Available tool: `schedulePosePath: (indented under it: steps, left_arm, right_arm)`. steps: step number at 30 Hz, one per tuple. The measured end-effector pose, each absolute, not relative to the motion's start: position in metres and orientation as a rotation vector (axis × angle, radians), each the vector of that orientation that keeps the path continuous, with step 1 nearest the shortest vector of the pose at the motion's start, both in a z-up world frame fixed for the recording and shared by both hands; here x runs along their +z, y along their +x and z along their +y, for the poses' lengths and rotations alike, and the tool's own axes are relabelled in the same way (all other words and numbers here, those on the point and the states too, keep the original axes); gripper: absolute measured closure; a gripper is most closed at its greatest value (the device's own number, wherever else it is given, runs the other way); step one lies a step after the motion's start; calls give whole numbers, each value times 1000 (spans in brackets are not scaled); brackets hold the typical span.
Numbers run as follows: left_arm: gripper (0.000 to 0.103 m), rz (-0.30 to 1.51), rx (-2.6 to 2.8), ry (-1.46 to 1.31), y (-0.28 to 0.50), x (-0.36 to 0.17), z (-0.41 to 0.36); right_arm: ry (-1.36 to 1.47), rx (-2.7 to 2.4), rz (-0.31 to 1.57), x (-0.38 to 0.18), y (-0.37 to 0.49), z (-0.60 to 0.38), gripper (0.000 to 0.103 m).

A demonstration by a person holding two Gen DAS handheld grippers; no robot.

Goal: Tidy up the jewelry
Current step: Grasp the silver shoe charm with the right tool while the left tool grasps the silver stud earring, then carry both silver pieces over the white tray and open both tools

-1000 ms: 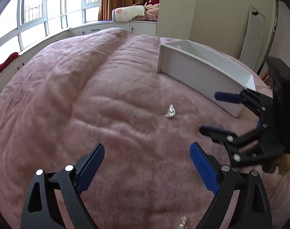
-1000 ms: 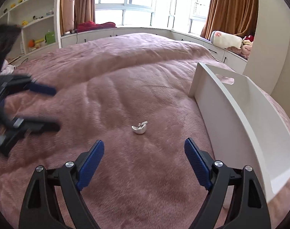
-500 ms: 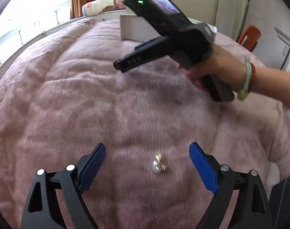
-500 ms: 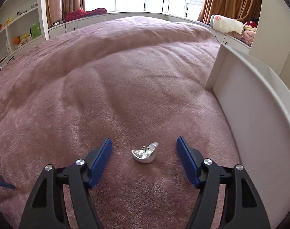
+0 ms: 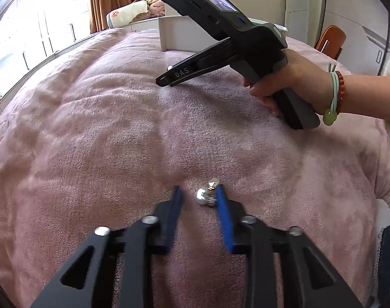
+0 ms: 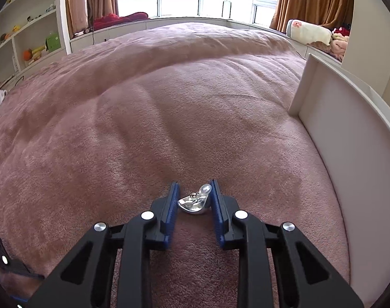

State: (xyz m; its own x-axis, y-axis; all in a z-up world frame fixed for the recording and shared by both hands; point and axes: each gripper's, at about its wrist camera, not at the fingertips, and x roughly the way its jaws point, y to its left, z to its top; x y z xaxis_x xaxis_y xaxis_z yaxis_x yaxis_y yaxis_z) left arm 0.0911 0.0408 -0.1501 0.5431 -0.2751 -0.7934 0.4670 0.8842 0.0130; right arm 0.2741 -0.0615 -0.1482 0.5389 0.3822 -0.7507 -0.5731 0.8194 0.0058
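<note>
Bedding comes first: the plush pink blanket [image 6: 169, 118] covers the whole bed, soft and deep-piled, with rolling folds that give under any pressing. At your right, the white tray [image 6: 349, 138] stands on it, a smooth, rigid, straight-walled box whose inside is out of view.

Your right tool [image 6: 193, 197] has its blue ribbed pads closed nearly onto the silver charm [image 6: 195, 201], a small, glossy, curved piece with a little loop on top, lying on the blanket. Both pads look to be touching its sides, though you cannot be sure the grip is firm.

Your left tool [image 5: 198, 197] is partly closed around the pearl earring [image 5: 206, 196], a round shiny bead on a thin gold-coloured post. Its right pad touches the earring, while the left pad stands clear, so nothing is gripped yet.

Risks, as a judgement: both pieces are hard, slick and rounded, so uneven pad pressure could squirt them sideways into the pile, where small metal hides easily. The earring sits off-centre, so closing further may push it along instead of pinching it. Pressing down could sink the pieces into the fleece or snag fibres on the post. The charm may pivot as you lift toward the tray.
</note>
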Motion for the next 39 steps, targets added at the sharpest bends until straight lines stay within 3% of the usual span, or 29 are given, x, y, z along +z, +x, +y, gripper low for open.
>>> schedulePosePath:
  steps: [1,17,39]
  left_arm:
    - [83,892,-444,233,91,-150,42]
    - [83,883,-427,240,101,-127,32]
    - [83,677,-412,349,222,-16,-78]
  right_arm:
    - [-251,576,821,-147,274,-62,78]
    - [-184,616,738,-98,261,-80,78]
    - [-10,490,534,35,263,-239,78]
